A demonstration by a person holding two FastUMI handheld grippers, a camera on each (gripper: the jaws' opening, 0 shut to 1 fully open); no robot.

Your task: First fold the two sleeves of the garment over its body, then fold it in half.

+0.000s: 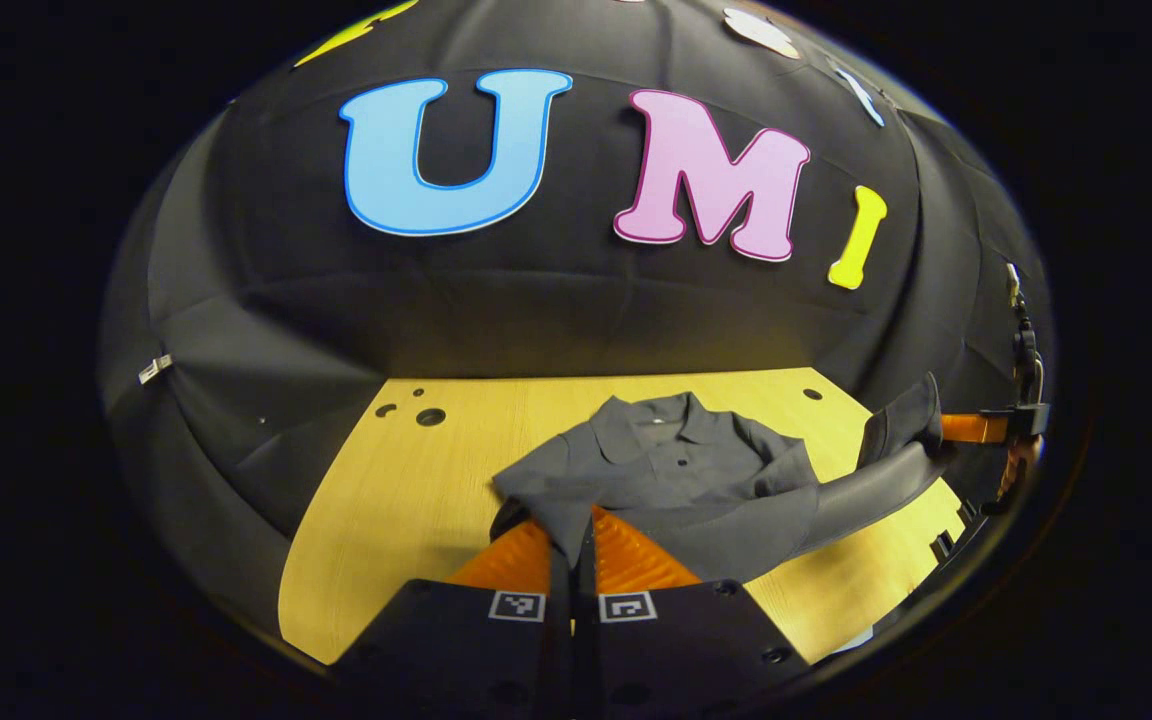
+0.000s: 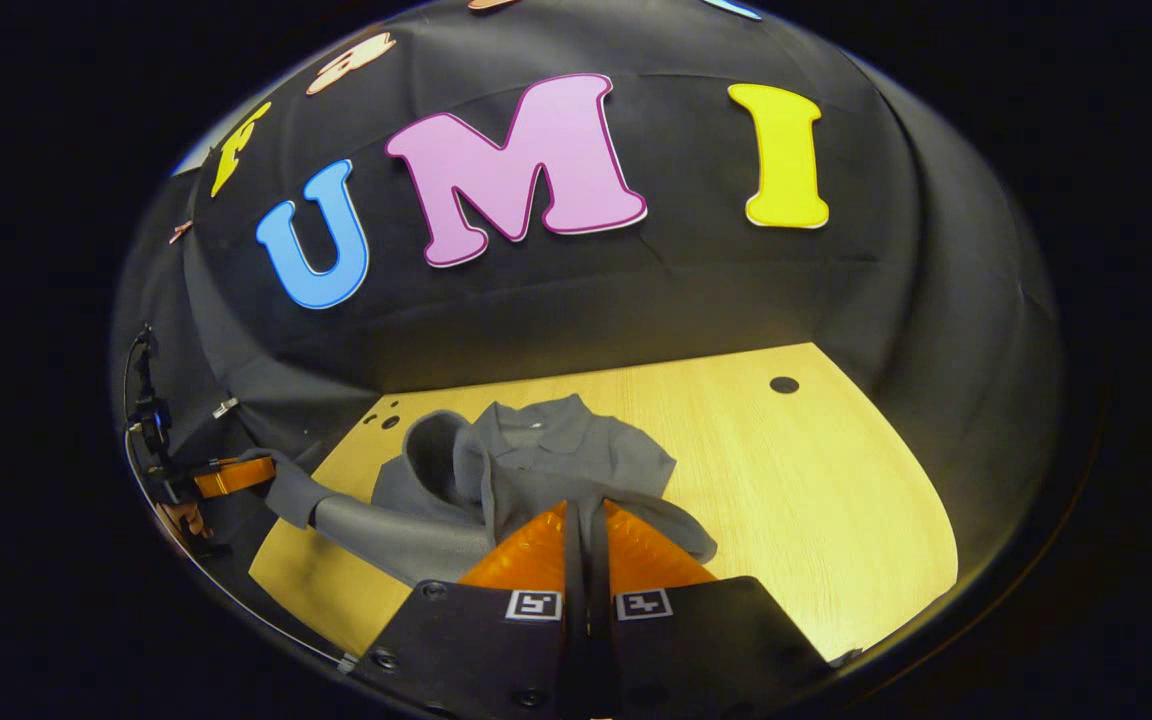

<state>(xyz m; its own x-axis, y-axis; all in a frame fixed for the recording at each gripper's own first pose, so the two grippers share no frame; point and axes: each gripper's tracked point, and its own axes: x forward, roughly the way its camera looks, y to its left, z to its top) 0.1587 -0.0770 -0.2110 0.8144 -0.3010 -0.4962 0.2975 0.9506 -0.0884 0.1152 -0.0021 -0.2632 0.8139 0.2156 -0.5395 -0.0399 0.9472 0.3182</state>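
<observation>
L gripper: fingers drawn together w/ only a thin fold of cloth between them, both pressing on the near edge of the dark grey collared button-front garment, lifted off the pale wooden tabletop. From that pinch the cloth drapes away toward the collar, which lies farther back on the table, buttons up.

R gripper: likewise nearly closed, both fingers clamped on a raised fold of the same garment at its near edge; cloth spills to either side of the fingers.

In left gripper view, one long grey sleeve stretches out to the right, off the body, its end held up at the table's right edge by the other gripper seen farther off. In right gripper view the other sleeve runs out to the left as a rounded tube toward the distant gripper at the left rim; whether that far gripper clamps it can't be made out there.

Garment body sits about mid-table, collar toward the black cloth back wall. Small round holes in the tabletop at the far left corner, apart from the garment.
</observation>
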